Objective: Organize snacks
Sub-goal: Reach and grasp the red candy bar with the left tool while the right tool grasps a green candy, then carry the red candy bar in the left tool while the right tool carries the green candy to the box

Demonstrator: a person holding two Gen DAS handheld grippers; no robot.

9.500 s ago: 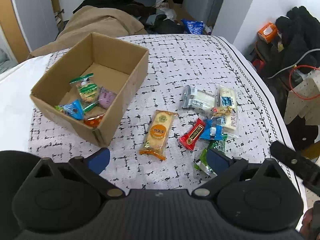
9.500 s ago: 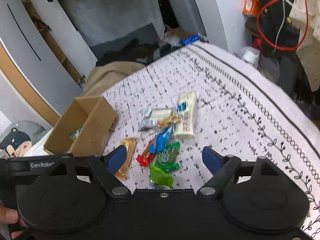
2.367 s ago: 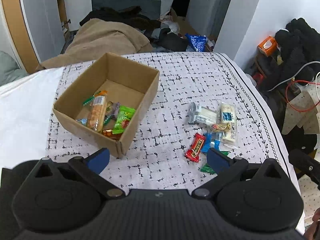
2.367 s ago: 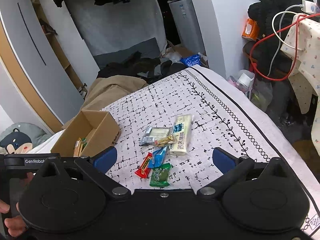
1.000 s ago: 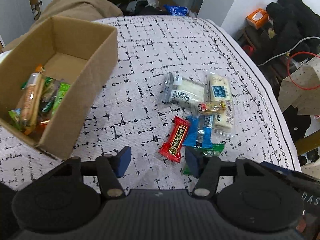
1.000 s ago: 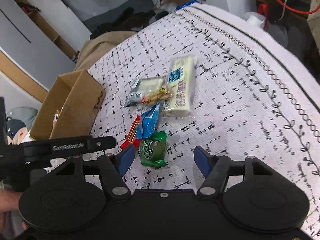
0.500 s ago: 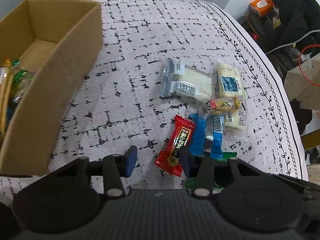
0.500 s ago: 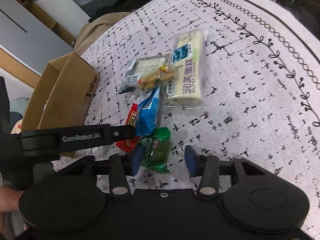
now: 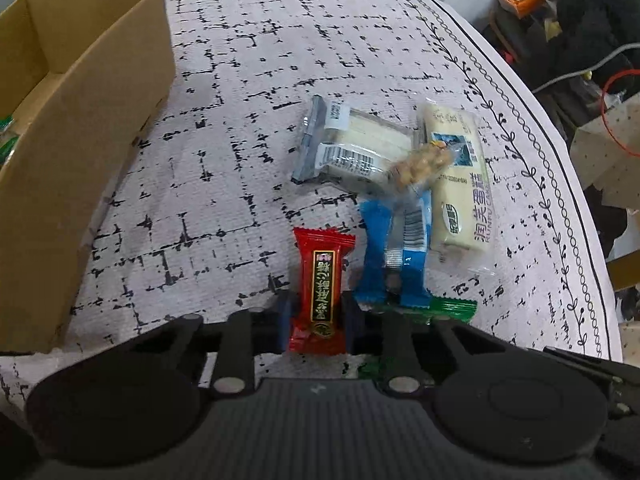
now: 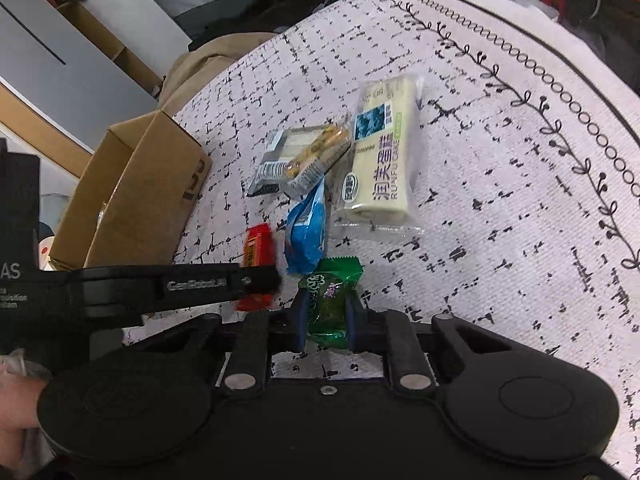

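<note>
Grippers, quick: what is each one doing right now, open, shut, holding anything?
Left gripper: shut on the red candy bar.
Right gripper: shut on the green candy packet.

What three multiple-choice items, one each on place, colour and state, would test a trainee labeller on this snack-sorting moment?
1. Where does the brown cardboard box stand in the left wrist view?
A. left of the loose snacks
B. right of them
C. on top of them

2. What colour is the wrapper between the left gripper fingers?
A. blue
B. red
C. green

3. How is the right gripper?
A. wide open
B. shut on the green candy packet
C. shut on nothing

Answers: 1 A, the box fills the left edge; 2 B, the red candy bar sits between the pads; 3 B, both pads press the green wrapper.
</note>
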